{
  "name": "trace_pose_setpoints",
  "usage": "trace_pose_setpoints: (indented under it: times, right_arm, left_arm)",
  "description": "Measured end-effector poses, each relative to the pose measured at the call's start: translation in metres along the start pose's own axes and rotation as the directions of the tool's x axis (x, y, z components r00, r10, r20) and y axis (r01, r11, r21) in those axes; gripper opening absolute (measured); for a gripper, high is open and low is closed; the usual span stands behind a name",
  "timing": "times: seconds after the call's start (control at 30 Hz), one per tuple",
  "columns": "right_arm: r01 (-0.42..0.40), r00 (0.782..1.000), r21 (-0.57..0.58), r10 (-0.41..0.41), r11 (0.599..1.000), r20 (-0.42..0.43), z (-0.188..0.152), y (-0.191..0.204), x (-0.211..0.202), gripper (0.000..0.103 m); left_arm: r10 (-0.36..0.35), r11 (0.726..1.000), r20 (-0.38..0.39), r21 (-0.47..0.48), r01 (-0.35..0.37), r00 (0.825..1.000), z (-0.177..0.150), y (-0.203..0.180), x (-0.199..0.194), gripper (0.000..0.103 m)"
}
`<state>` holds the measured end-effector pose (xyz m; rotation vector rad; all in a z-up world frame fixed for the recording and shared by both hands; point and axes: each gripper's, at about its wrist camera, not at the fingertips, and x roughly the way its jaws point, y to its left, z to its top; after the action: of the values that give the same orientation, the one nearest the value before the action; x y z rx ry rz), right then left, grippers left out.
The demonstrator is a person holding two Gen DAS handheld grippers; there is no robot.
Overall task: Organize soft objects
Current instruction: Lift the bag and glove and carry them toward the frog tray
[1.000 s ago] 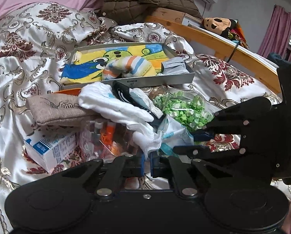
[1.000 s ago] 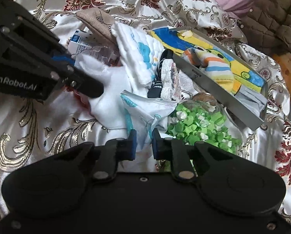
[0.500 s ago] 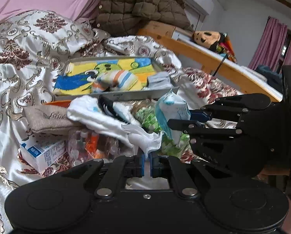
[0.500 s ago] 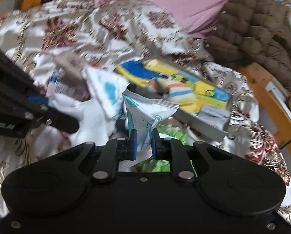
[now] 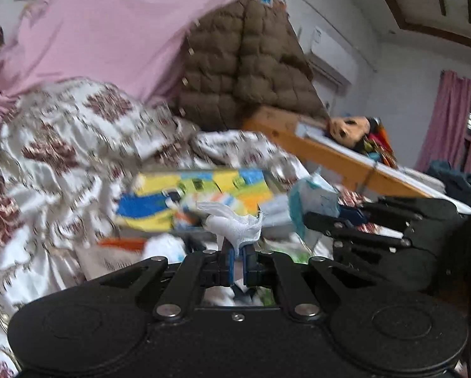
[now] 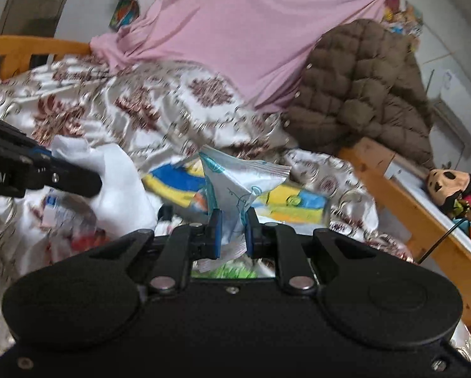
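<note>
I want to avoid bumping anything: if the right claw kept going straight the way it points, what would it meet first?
Probably the tray with the colourful cartoon cloth, lying just beyond the packet that the right claw grips. Depth is unclear in this blurred view.

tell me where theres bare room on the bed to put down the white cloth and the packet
Bare quilt lies between the pink sheet and the tray, left of the brown jacket. The near pile around the left tongs holding the white cloth and the right tongs holding the packet is crowded.
</note>
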<state>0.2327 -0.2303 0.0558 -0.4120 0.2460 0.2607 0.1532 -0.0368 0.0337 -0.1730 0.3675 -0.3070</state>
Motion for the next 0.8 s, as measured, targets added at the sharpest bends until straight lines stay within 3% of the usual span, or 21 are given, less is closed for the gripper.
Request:
trace_pose_setpoints:
  times: [0.4, 0.8]
  right_arm:
    - [0.042, 0.997, 0.095, -0.049, 0.995, 0.066, 0.014, -0.024, 0.068, 0.009]
    - [0.037, 0.999, 0.261, -0.045, 0.965, 0.023, 0.013, -0.049, 0.156, 0.009]
  left_arm:
    - [0.079, 0.996, 0.05, -0.056, -0.076, 0.996, 0.05, 0.021, 0.06, 0.004]
    - [0.097, 0.993, -0.025, -0.062, -0.098, 0.995, 0.083, 0.038, 0.156, 0.004]
